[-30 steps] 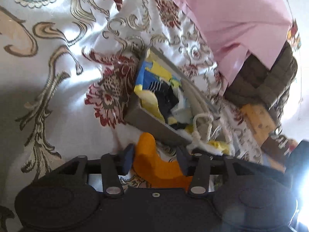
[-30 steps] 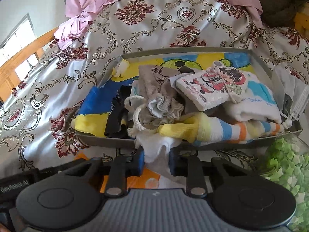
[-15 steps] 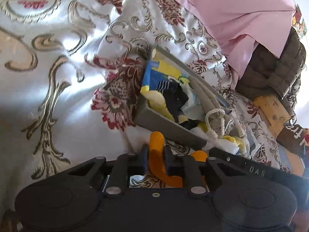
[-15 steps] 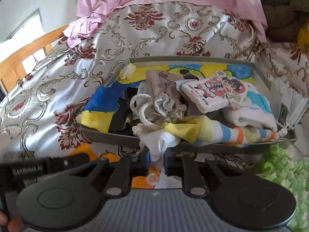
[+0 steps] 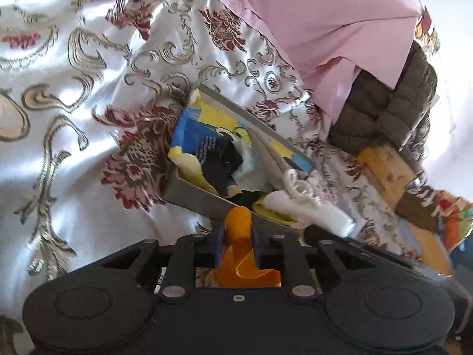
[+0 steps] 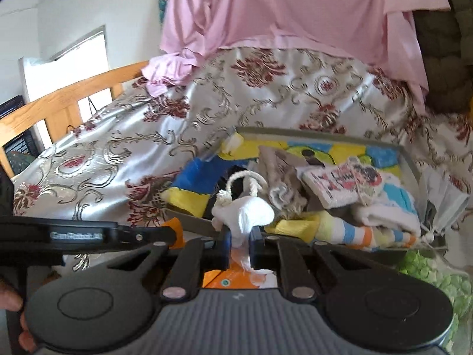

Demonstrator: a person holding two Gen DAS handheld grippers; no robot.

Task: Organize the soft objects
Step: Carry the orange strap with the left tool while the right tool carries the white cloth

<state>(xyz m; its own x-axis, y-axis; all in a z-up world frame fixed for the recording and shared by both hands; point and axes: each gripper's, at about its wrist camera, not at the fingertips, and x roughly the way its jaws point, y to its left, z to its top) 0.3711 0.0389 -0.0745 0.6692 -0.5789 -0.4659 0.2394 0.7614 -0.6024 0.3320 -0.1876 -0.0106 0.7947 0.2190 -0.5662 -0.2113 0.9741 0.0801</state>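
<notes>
1. The work surface is a bed covered by a shiny silver bedspread (image 6: 124, 136) with red and gold floral scrolls. A pink sheet (image 6: 283, 17) hangs behind it, a wooden bed rail (image 6: 68, 97) runs along one side, and a dark quilted cushion (image 5: 381, 109) sits at the far edge.
2. One grey tray (image 6: 409, 159) lies on the bedspread; a bag of green pieces (image 6: 434, 272) rests just beside its near corner.
3. Inside the tray, over a blue and yellow printed lining (image 6: 189, 183), lies a heap: one striped sock (image 6: 354, 230), one cartoon-printed cloth (image 6: 340, 186), a beige drawstring pouch (image 6: 283, 174) with a rope loop, a dark sock (image 5: 221, 162), and white and blue cloth. Further items cannot be counted.
4. The left gripper (image 5: 236, 244) is clenched on an orange cloth (image 5: 238, 254), which rises between its jaws just in front of the tray's near wall.
5. The right gripper (image 6: 239, 247) is clamped on a white cloth (image 6: 246, 213), bunched above the fingers at the tray's near edge, touching the rope.
6. Both grippers sit side by side; the left one shows in the right wrist view.
</notes>
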